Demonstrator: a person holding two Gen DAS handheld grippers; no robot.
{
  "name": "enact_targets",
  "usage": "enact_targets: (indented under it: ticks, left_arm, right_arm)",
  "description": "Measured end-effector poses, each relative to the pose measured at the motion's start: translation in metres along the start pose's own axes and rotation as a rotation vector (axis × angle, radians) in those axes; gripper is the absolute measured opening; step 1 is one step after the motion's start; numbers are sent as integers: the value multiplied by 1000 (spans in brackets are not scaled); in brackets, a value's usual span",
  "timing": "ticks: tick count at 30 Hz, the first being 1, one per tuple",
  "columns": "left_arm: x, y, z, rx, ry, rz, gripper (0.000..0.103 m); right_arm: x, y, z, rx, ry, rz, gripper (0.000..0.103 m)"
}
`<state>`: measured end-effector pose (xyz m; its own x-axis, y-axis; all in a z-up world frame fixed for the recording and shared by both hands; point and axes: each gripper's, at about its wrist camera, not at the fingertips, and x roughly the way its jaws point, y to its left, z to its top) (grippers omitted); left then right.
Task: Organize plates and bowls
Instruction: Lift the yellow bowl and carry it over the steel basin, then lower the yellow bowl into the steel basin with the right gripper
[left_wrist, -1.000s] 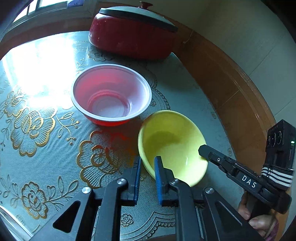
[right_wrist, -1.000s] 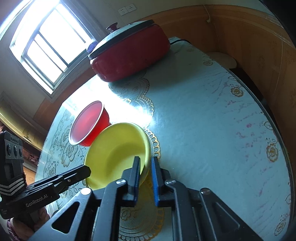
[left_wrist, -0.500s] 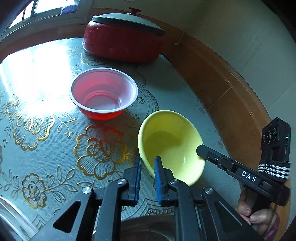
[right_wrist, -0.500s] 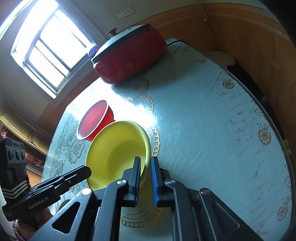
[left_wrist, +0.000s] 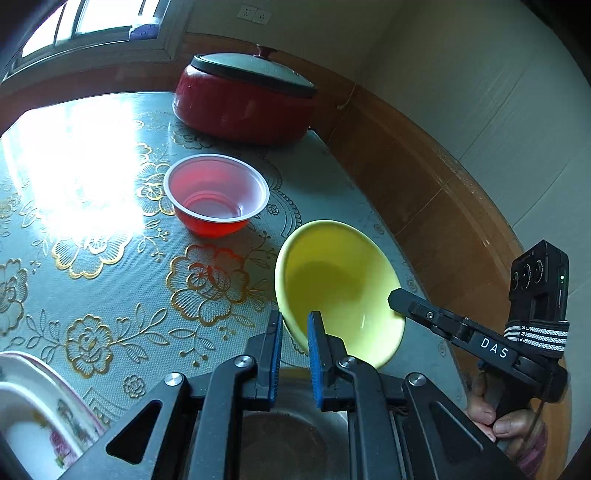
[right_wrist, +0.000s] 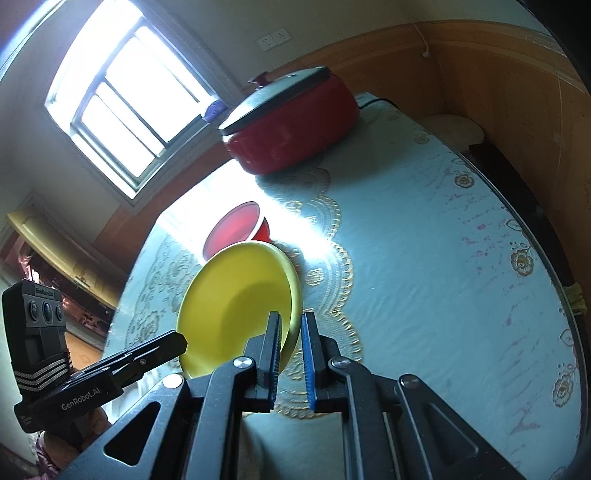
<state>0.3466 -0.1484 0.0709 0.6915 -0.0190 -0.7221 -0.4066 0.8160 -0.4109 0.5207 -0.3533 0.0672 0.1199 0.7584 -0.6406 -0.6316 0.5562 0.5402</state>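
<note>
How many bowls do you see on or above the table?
2: the yellow bowl is held between both grippers; the red bowl stands on the table beyond it. The dishes at the edge are unclear.

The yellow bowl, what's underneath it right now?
The yellow bowl is held tilted above the flowered tablecloth. Beneath its near edge a metal basin shows between the gripper arms. The cloth directly under the bowl is hidden.

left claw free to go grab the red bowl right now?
Probably not. The left claw is shut on the yellow bowl rim, as is the right claw. The tablecloth up to the red bowl looks clear, but it must release first.
</note>
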Motion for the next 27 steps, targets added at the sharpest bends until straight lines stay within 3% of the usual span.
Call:
enact_targets:
  ticks: [13, 27]
  left_arm:
    - [-56, 20, -35, -27, -27, -10, 13]
    - [-79, 45, -88, -74, 45, 1, 13]
  right_arm:
    - [-23, 43, -23, -102, 17, 104, 10]
    - [-17, 66, -70, -179, 158, 152, 10]
